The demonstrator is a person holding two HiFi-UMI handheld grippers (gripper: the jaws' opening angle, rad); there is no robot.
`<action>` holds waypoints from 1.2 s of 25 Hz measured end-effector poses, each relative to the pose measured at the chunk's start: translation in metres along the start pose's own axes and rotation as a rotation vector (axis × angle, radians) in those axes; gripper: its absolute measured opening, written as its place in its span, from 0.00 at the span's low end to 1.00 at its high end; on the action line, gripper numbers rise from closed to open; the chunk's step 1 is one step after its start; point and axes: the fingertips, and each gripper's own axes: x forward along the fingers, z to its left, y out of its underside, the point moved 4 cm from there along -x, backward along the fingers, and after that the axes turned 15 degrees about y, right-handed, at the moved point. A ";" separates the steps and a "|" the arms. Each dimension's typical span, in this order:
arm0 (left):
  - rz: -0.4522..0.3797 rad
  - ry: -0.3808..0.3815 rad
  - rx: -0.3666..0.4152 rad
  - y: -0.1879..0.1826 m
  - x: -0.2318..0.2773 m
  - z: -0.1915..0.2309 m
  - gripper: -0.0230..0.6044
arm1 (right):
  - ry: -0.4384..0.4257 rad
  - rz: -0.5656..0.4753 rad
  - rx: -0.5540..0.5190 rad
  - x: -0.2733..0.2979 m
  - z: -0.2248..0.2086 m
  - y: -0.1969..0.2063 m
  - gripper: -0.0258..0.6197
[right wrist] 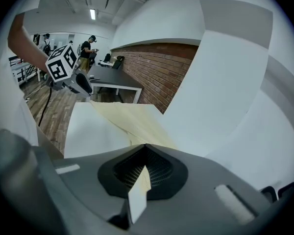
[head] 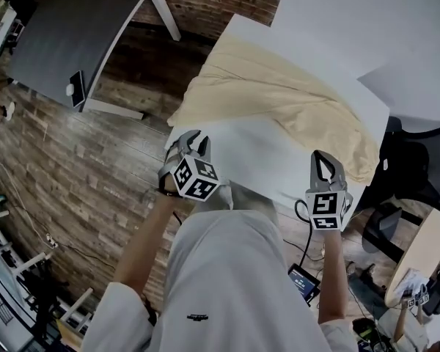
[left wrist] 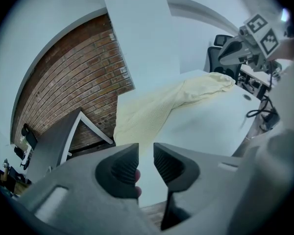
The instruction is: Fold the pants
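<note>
Cream fabric pants [head: 279, 97] lie spread across the white table [head: 257, 152]. Just short of them, the left gripper [head: 196, 136] hovers slightly open and empty. The right gripper [head: 320, 157] is closed, off the pants. Both are probably poised to grasp an edge.

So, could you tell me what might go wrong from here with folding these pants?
One end of the pants hangs over the table edge beyond the left gripper, so a pull could drag them off. They lie rumpled; folding now would probably trap creases. The right gripper is shut and may only push cloth.
</note>
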 end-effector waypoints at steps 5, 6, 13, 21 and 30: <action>0.055 0.006 -0.005 0.009 0.036 0.025 0.21 | -0.034 -0.008 -0.041 0.024 -0.003 -0.013 0.05; 0.070 0.006 -0.006 0.012 0.044 0.030 0.21 | -0.040 -0.009 -0.042 0.029 -0.004 -0.015 0.05; 0.144 0.029 -0.035 0.019 0.092 0.053 0.21 | -0.089 0.005 -0.041 0.056 -0.010 -0.022 0.05; 0.224 0.091 -0.015 0.033 0.114 0.053 0.21 | -0.117 0.026 -0.045 0.074 -0.002 -0.020 0.05; 0.250 0.106 -0.020 0.034 0.119 0.045 0.06 | -0.128 0.028 -0.041 0.075 0.003 -0.022 0.05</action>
